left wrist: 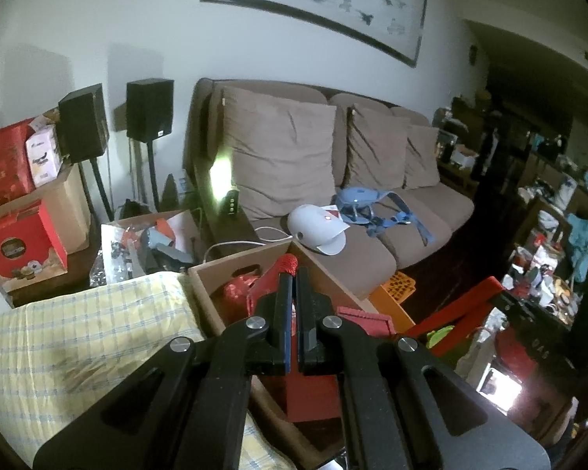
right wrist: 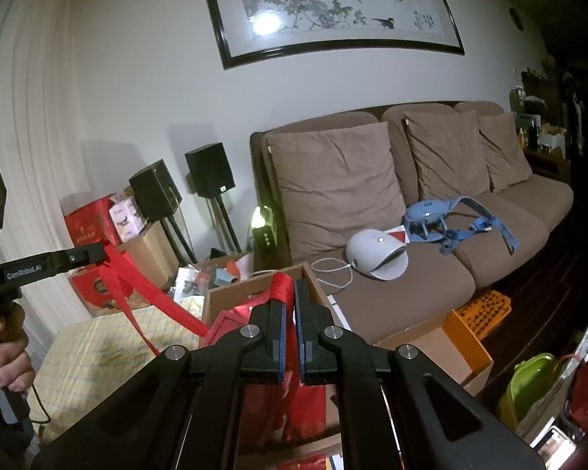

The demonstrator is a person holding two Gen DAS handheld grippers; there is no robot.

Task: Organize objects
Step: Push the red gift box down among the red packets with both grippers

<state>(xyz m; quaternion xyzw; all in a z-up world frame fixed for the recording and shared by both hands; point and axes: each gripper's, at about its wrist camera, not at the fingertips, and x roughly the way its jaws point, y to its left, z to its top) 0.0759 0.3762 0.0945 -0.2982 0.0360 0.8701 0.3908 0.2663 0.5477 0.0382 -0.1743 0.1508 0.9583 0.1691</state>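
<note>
Both grippers hold a red gift bag by its rope handles. The right gripper (right wrist: 290, 305) is clamped on one red rope handle (right wrist: 282, 288); the left gripper (left wrist: 292, 286) pinches the other (left wrist: 287, 263), apparently spreading the bag (right wrist: 305, 399) open above a cardboard box (left wrist: 335, 274) beside a yellow checked cloth (left wrist: 78, 337). Behind, a brown sofa (right wrist: 411, 278) carries a white helmet-like device (right wrist: 376, 254).

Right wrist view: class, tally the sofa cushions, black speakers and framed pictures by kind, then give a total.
Sofa cushions: 3
Black speakers: 2
Framed picture: 1
Total: 6
</note>
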